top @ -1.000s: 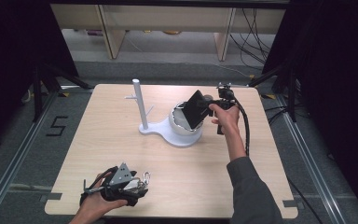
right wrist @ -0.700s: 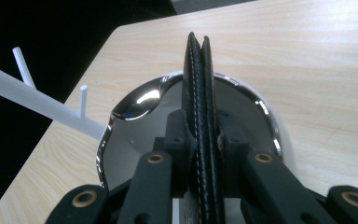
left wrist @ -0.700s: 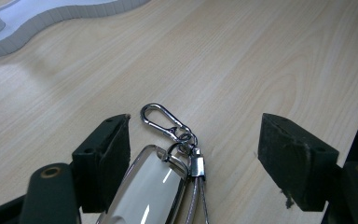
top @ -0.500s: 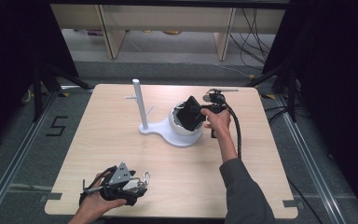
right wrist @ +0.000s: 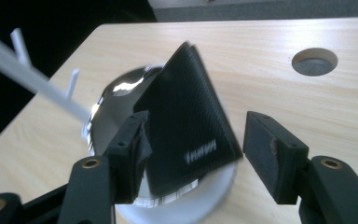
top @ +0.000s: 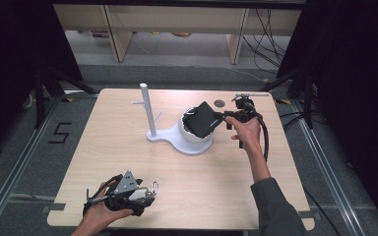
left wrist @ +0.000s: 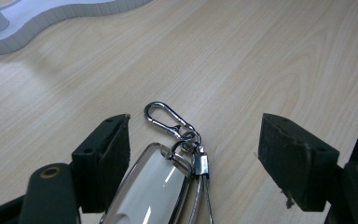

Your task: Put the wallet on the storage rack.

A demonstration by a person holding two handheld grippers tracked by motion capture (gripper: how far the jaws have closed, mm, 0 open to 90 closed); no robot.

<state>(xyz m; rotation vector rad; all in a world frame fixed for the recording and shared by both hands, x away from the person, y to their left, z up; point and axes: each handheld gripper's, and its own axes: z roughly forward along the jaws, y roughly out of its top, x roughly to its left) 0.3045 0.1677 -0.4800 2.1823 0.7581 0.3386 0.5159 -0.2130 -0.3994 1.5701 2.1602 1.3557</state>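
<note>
My left tongs (top: pixel 150 189) are lying wide open on the counter (top: pixel 103 147), a key fob with carabiner (left wrist: pixel 168 154) between them, unpressed. My right tongs (right wrist: pixel 193 149) are opening around the black pouch (top: pixel 204 119), which is sitting tilted in the white bowl (top: pixel 189 137).

Motion blur softens the black wallet (right wrist: pixel 186 126) and its pale lettering, left unreadable; the wallet hides much of the bowl (right wrist: pixel 121 93), and the frame's bottom edge crops the key fob (left wrist: pixel 149 186).
</note>
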